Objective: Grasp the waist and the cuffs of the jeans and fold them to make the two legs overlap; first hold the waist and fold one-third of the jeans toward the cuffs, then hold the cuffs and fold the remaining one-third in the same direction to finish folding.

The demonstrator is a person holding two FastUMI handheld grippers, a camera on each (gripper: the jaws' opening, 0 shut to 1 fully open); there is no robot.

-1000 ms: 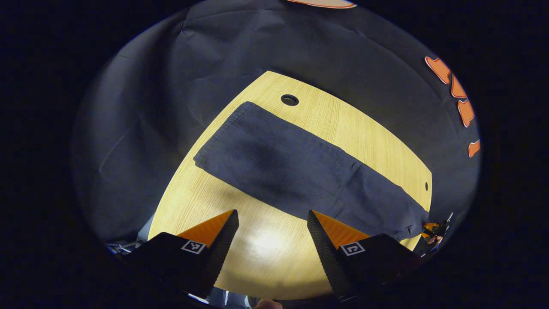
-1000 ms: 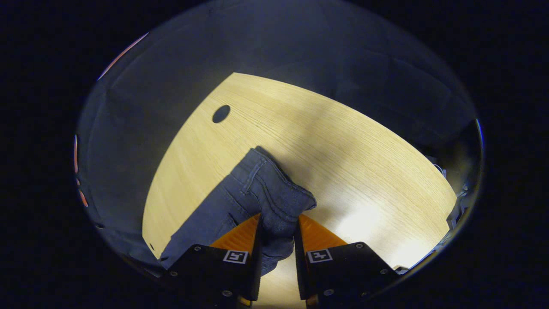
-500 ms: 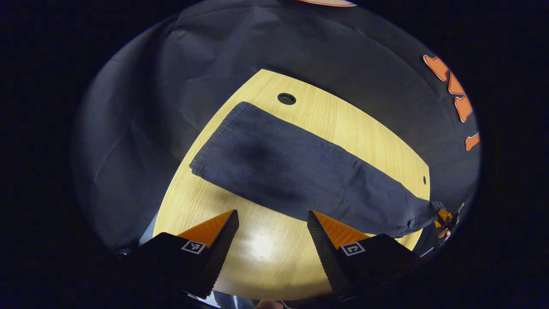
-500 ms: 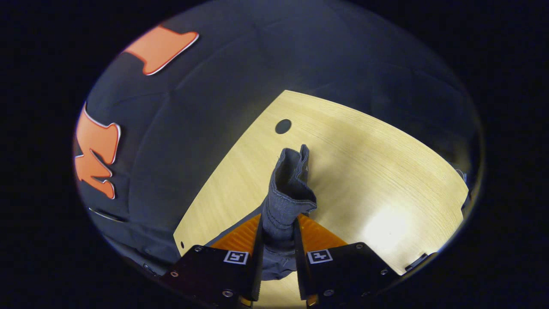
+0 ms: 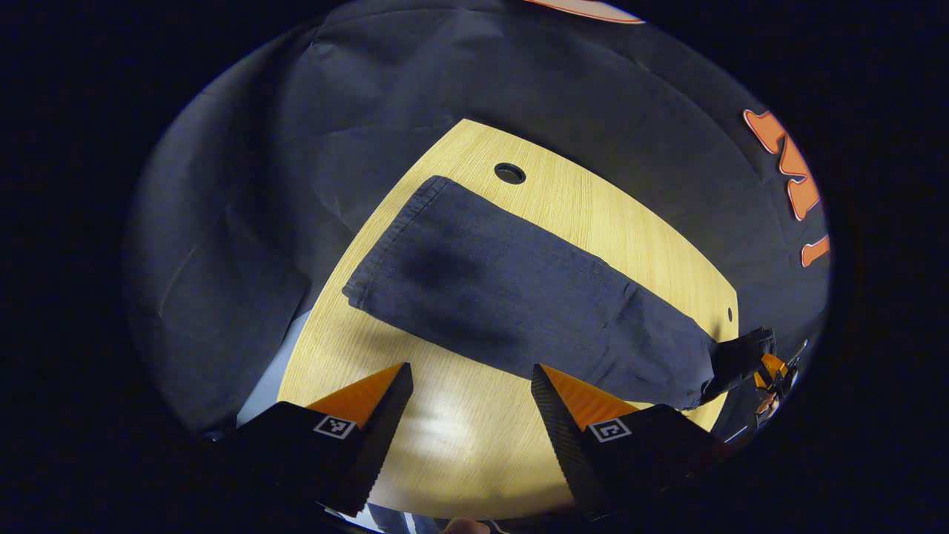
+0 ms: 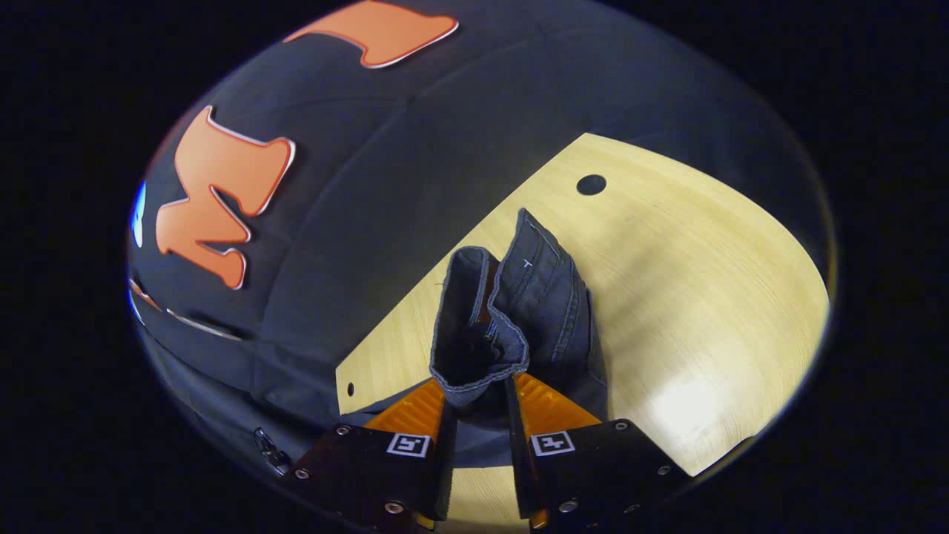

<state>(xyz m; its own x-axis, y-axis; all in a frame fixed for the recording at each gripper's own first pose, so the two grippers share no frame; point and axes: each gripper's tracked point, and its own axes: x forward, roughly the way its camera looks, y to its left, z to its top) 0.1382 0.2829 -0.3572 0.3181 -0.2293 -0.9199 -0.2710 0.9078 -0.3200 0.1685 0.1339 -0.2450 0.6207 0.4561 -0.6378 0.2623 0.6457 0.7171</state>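
Dark blue jeans (image 5: 519, 297) lie stretched across the wooden table (image 5: 460, 437), legs overlapped, cuffs toward the far left end. My left gripper (image 5: 471, 378) hovers open over bare wood in front of the jeans, with nothing between its fingers. At the far right of the left gripper view the waist end (image 5: 741, 352) is lifted off the table by the other gripper (image 5: 771, 371). In the right gripper view my right gripper (image 6: 478, 393) is shut on the jeans' waistband (image 6: 511, 311), which stands up bunched and open above the fingers.
A round cable hole (image 5: 510, 173) sits near the table's far edge, beyond the cuffs; the cable hole (image 6: 591, 185) shows again in the right gripper view. A small hole (image 6: 349, 389) marks the table's corner. Black cloth walls surround the table.
The right gripper has raised the waist off the table and turned, so the waistband now stands up and opens. The left gripper stays open and has barely shifted.
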